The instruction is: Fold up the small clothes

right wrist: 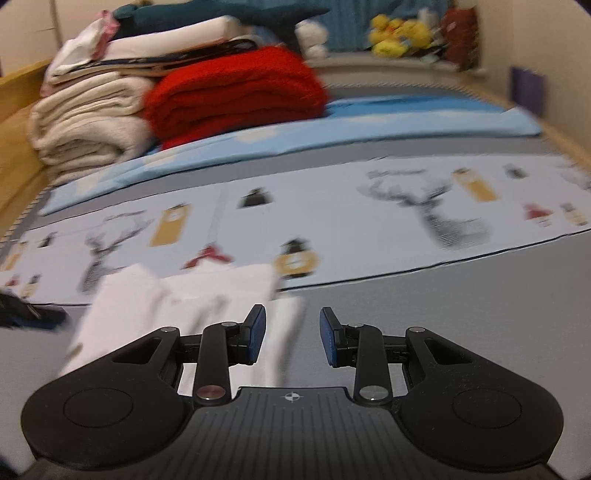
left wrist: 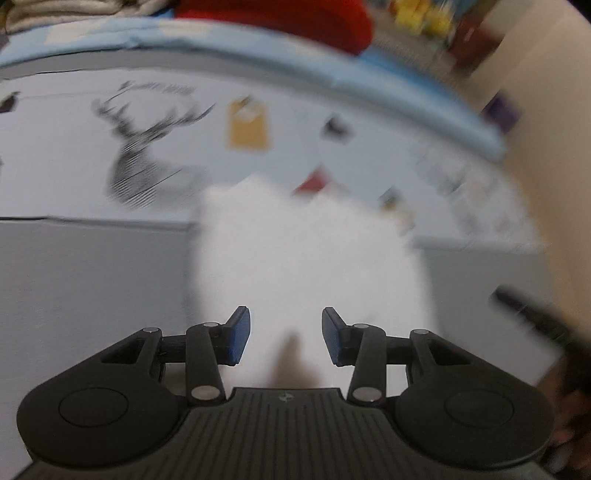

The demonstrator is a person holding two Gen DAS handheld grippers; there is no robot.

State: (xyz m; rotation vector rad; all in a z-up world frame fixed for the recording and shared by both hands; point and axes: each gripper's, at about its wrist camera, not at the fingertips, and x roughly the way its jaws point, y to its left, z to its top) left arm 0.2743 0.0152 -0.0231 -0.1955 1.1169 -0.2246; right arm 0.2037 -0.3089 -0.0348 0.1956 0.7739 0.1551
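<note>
The white garment (left wrist: 310, 266) lies flat on the grey bed cover (left wrist: 92, 288), its far edge reaching the pale band printed with stag heads (left wrist: 147, 158) and small tags. Seen from the left wrist camera, the left gripper (left wrist: 286, 338) hangs over the near part of the garment with its blue-padded jaws apart; white cloth shows in the gap between them, but the pads do not press on it, and the picture is too blurred to tell whether the tips touch the fabric below. A dark shape at the right edge of that view, near the garment, is too smeared to identify. From the right wrist camera, the right gripper (right wrist: 291, 338) stands just off the garment's right side, jaws apart and with nothing between them; its left finger (right wrist: 256, 334) overlaps the cloth's right edge in the view, while its other finger sits over bare grey cover. In this view the garment (right wrist: 177, 310) looks creased, with several soft folds running away from the camera. Beyond the garment, past the printed band and a light blue sheet (right wrist: 369, 118), a folded red blanket (right wrist: 236, 88) rests beside a stack of cream blankets (right wrist: 88, 118), and yellow plush toys (right wrist: 399, 35) sit further back still.
</note>
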